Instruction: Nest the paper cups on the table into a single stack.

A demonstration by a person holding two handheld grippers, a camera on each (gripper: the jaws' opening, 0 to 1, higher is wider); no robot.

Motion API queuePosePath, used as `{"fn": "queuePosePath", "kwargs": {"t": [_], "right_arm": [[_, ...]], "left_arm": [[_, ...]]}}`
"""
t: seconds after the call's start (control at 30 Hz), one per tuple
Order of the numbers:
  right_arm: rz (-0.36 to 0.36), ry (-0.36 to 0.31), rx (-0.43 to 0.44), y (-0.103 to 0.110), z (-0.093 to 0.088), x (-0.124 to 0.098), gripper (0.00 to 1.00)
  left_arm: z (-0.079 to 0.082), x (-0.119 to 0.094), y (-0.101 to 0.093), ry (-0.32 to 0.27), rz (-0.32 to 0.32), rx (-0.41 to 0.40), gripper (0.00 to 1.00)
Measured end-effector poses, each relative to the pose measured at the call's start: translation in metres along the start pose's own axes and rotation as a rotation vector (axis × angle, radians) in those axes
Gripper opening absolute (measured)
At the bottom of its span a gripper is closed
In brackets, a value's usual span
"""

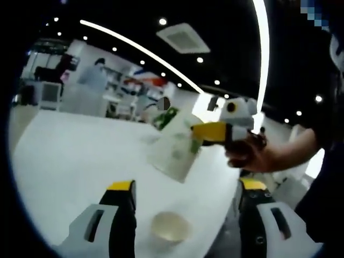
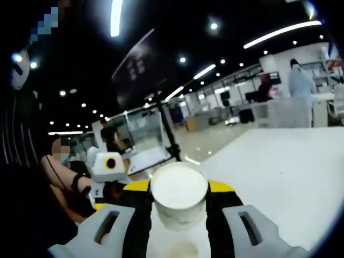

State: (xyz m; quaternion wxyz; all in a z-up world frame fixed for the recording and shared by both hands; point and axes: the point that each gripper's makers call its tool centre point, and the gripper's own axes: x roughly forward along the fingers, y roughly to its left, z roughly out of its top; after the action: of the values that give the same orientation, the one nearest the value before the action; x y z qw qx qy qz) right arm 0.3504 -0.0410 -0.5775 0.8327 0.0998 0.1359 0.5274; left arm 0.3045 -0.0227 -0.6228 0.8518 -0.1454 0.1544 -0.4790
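My right gripper (image 2: 179, 207) is clamped on a paper cup (image 2: 179, 200), held in the air above the white table (image 2: 279, 172); in the left gripper view it hangs tilted at the far right. My left gripper (image 1: 185, 209) has its jaws apart over a second cup (image 1: 170, 226) standing near on the table, mouth up. These cups look light and thin-walled, easy to crush; I'd grip that one lightly on its side wall.

Both grippers (image 1: 185, 196) (image 2: 179, 201) have black, yellow-tipped jaws on pale grey slotted bodies; the person's sleeve (image 1: 328, 123) is dark.
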Motion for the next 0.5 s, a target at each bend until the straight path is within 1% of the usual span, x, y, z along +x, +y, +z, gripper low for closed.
{"fn": "queuePosePath", "kwargs": {"t": [0.23,0.3,0.4,0.5], "right_arm": [[0.017,0.006,0.012,0.005,-0.005,0.003,0.36],[0.022,0.007,0.023,0.007,-0.007,0.003,0.36],[0.027,0.001,0.031,0.008,-0.007,0.003,0.36],[0.030,-0.003,0.042,0.008,-0.008,0.002,0.36]], "left_arm": [[0.001,0.003,-0.008,0.003,-0.032,-0.007,0.69],[0.004,0.002,-0.011,-0.008,-0.049,-0.012,0.65],[0.007,0.001,-0.010,-0.024,-0.047,-0.015,0.63],[0.010,0.000,-0.010,-0.042,-0.054,-0.057,0.63]]}}
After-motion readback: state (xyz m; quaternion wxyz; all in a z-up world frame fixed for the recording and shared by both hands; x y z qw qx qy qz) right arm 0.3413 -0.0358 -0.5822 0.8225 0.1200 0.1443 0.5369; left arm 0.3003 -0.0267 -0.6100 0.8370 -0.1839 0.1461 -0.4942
